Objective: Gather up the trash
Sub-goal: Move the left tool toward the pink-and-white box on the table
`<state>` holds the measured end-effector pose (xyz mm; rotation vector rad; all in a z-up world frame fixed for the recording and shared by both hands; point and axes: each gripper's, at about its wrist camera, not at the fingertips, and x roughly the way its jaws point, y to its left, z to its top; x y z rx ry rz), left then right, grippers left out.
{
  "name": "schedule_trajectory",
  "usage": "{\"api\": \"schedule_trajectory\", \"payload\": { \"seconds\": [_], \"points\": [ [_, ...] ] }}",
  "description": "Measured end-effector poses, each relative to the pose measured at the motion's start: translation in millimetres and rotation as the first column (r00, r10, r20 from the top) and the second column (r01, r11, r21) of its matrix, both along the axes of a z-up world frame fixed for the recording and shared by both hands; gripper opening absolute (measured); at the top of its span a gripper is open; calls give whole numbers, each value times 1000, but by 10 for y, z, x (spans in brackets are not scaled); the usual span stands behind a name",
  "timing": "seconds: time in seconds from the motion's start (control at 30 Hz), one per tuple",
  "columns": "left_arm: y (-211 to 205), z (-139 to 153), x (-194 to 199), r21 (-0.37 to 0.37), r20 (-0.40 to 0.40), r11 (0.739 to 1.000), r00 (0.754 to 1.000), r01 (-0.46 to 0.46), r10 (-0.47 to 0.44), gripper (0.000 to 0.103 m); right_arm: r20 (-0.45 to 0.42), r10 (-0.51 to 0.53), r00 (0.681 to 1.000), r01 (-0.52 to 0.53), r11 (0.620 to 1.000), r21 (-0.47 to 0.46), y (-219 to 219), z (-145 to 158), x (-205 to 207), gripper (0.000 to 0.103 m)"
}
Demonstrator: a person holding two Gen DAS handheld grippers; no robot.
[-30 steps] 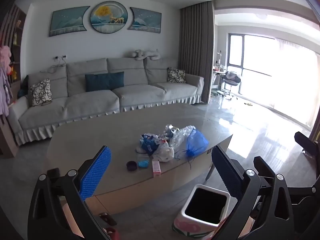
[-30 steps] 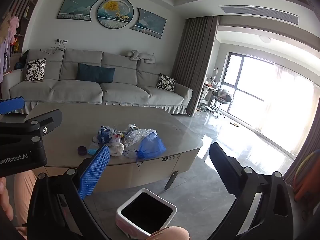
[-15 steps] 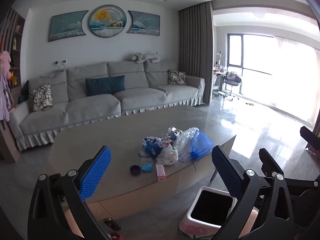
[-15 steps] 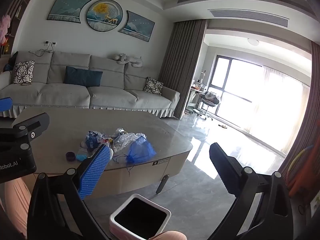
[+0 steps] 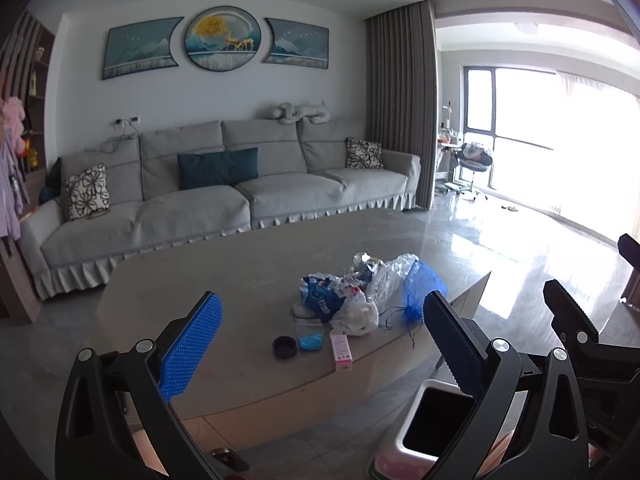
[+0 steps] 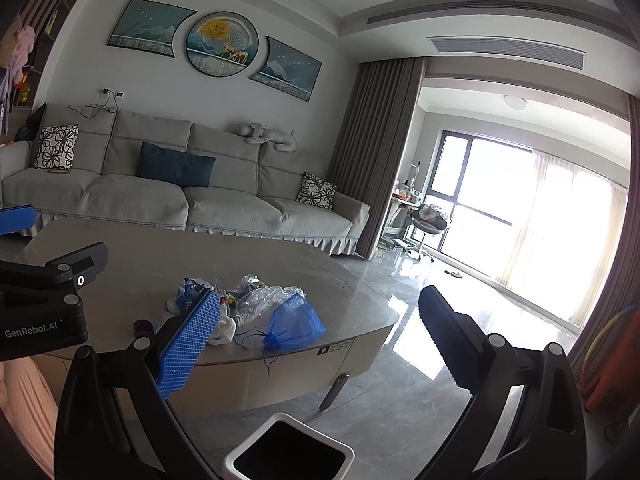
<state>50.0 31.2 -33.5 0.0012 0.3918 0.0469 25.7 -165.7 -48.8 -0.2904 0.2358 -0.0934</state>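
Note:
A pile of trash [image 5: 360, 292] lies on the grey coffee table [image 5: 224, 280]: a blue mesh bag [image 5: 420, 288], clear plastic [image 5: 388, 272], a blue snack wrapper [image 5: 320, 296], white crumpled paper [image 5: 360, 316], a small pink box [image 5: 342, 350], a dark cap [image 5: 285, 347] and a blue bit [image 5: 310, 340]. The pile also shows in the right wrist view [image 6: 248, 308]. A white bin [image 5: 432, 424] [image 6: 288, 452] stands on the floor in front of the table. My left gripper [image 5: 320, 344] is open and empty, short of the table. My right gripper [image 6: 316, 340] is open and empty, to the right of the left one.
A grey sofa [image 5: 224, 196] with cushions stands behind the table. Shiny tiled floor [image 6: 420, 360] runs right toward bright windows and grey curtains [image 6: 376, 152]. A chair [image 6: 428, 224] with clutter stands by the window. Shelves [image 5: 24, 120] are at the far left.
Both views have shifted: the trash pile and bin sit a little further right in the left wrist view, and the right wrist view has tilted and swung right. Both grippers stay open.

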Motion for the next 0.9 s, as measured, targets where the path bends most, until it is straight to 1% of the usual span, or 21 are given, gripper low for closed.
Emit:
{"api": "schedule_trajectory", "payload": {
  "seconds": [0.1,0.17,0.23,0.33,0.4,0.47,0.5,0.63,0.7,0.8,0.9],
  "points": [
    [114,-142,144,-25,-10,999,1000,30,-30,98,-27,6,1000,-6,1000,14,8,-114,192,98],
    [182,-237,224,-27,-8,999,1000,23,-24,98,-48,40,998,-38,998,40,-1,-195,307,98],
    [225,-322,301,-2,2,1000,1000,11,-11,98,-67,51,996,-47,998,49,18,-294,429,98],
    [210,-455,377,52,11,999,1000,8,-9,98,-107,41,993,-38,999,32,67,-474,623,98],
    [188,-549,440,79,3,997,1000,9,-10,98,-137,45,990,-37,998,58,66,-589,731,98],
    [197,-655,523,74,-15,997,1000,21,-20,98,-167,68,984,-51,993,106,47,-694,831,98],
    [192,-716,581,67,-33,998,999,21,-19,98,-182,64,981,-44,992,114,41,-736,873,98],
    [144,-981,832,17,-108,999,994,29,-27,98,-184,-34,982,45,998,54,-41,-869,955,98],
    [79,-1077,929,15,-121,999,992,33,-31,98,-186,-62,981,72,996,48,-101,-903,981,98],
    [-28,-1170,1055,26,-130,999,991,36,-33,98,-189,-55,980,65,997,48,-184,-952,1031,98],
    [-138,-1279,1218,34,-164,998,985,52,-46,98,-197,-30,980,44,997,67,-245,-990,1126,98]
  ]
}}
